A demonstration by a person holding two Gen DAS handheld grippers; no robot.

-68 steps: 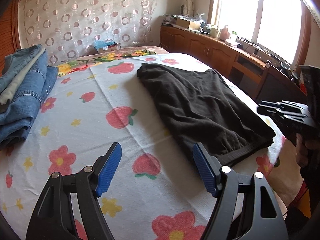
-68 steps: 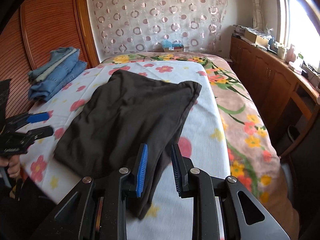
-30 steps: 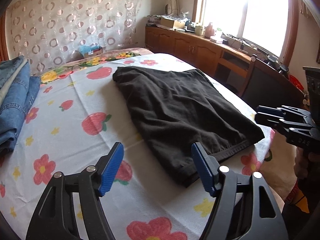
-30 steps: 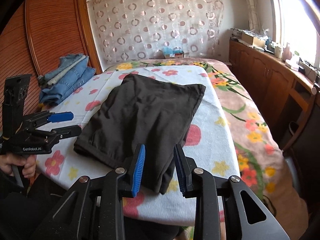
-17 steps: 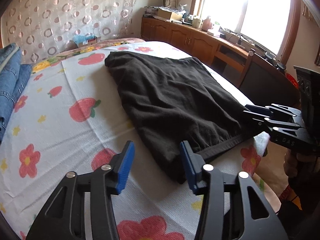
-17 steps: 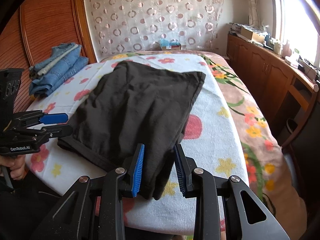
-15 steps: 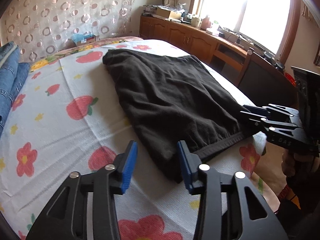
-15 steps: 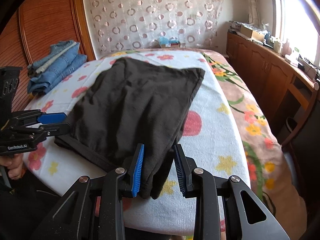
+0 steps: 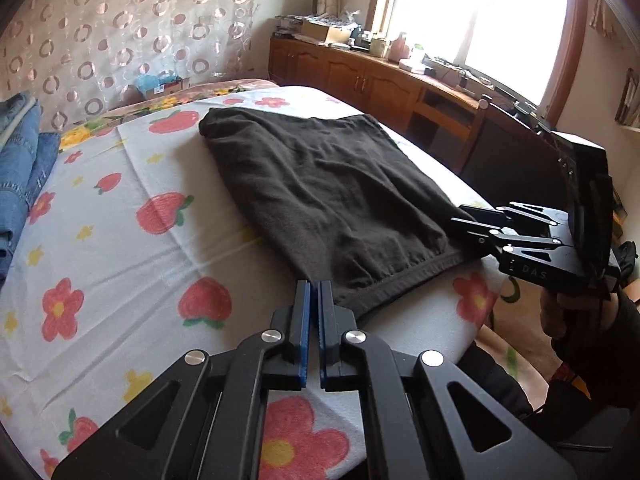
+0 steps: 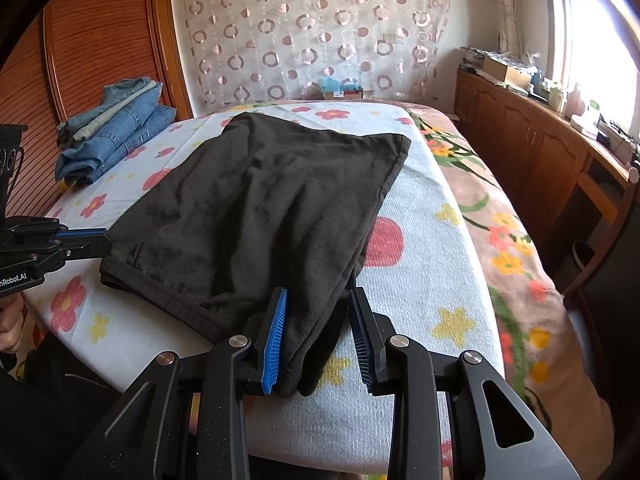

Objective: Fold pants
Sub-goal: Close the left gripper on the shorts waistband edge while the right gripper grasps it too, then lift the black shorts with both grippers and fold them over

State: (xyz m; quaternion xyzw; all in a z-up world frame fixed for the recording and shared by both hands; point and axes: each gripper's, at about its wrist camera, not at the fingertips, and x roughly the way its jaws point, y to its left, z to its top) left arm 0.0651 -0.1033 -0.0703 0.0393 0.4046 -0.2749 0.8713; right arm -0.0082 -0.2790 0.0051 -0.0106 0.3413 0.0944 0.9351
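Pants [image 10: 256, 208]: black, folded flat on the bed, hem end toward the near edge; near right corner hangs slightly over the edge.
Bed [image 9: 132, 264]: covered by a white sheet printed with strawberries and flowers.
Left gripper [image 9: 314, 300]: jaws together, only a thin slit between the blue pads; tips sit at the near left corner of the pants. Whether cloth is pinched between them, cannot tell. In the right wrist view it [image 10: 86, 240] lies low at the pants' left corner, jaws nearly together.
Right gripper [image 10: 318, 312]: jaws apart, straddling the near right corner of the pants; cloth bunched between the pads, touching the left pad, gap on the right side.
Right gripper, left wrist view [image 9: 484, 228]: tips at the pants' right hem corner; jaw spacing not readable there.
Jeans [image 10: 112, 140]: blue stack at the far left of the bed, well apart from the pants.
Cabinets [image 10: 532, 148]: wooden, along the window wall, right of the bed.
Curtain [image 10: 312, 36]: ring pattern, behind the bed.
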